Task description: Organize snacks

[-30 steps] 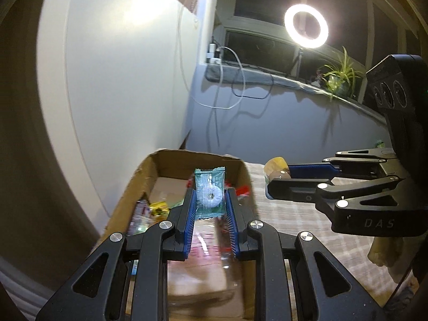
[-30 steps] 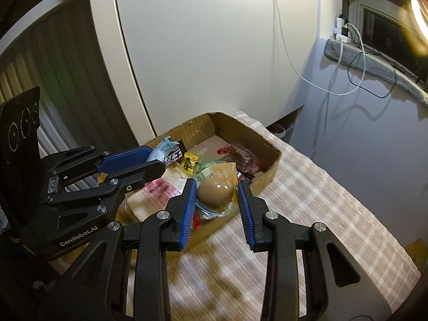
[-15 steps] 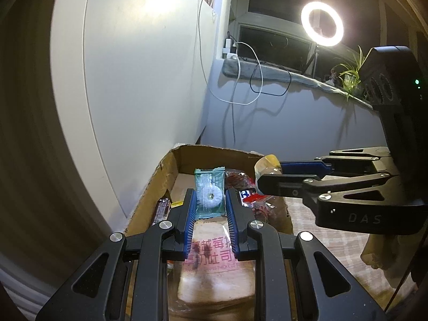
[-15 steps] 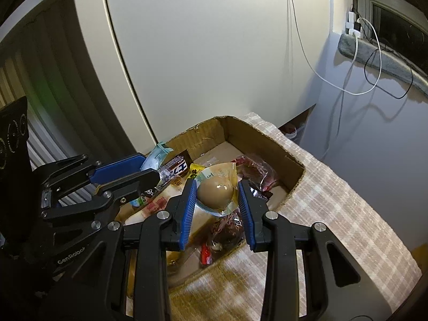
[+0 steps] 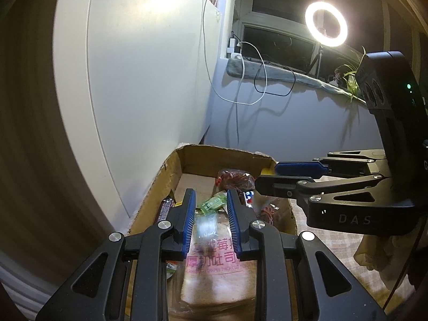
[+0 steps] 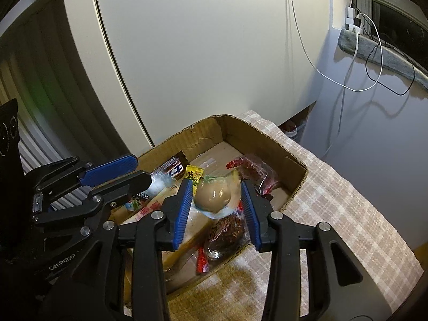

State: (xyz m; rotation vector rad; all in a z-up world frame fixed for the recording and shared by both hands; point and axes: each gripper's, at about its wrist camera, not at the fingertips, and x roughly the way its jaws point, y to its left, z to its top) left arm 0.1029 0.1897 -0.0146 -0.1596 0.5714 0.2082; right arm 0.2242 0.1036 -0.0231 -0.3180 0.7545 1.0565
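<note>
A cardboard box (image 5: 171,160) (image 6: 291,157) holds several snacks, among them a toast bag with pink print (image 5: 211,259) and a dark red packet (image 5: 235,179) (image 6: 256,171). My left gripper (image 5: 210,208) hovers over the box with its jaws apart; a blurred teal packet (image 5: 206,224) is below them, falling onto the toast bag. My right gripper (image 6: 216,195) is above the box with its jaws spread, and the packaged brown egg (image 6: 212,195) sits loosely between them, blurred.
The box stands on a checked cloth (image 6: 347,214) next to a white cabinet door (image 6: 200,53). A ring light (image 5: 326,24), cables (image 5: 254,80) and a plant (image 5: 350,80) are on the sill behind. Each gripper shows in the other's view.
My left gripper has opened and the teal packet has dropped out of it into the box. My right gripper has widened and moved over the box, and the egg is slipping.
</note>
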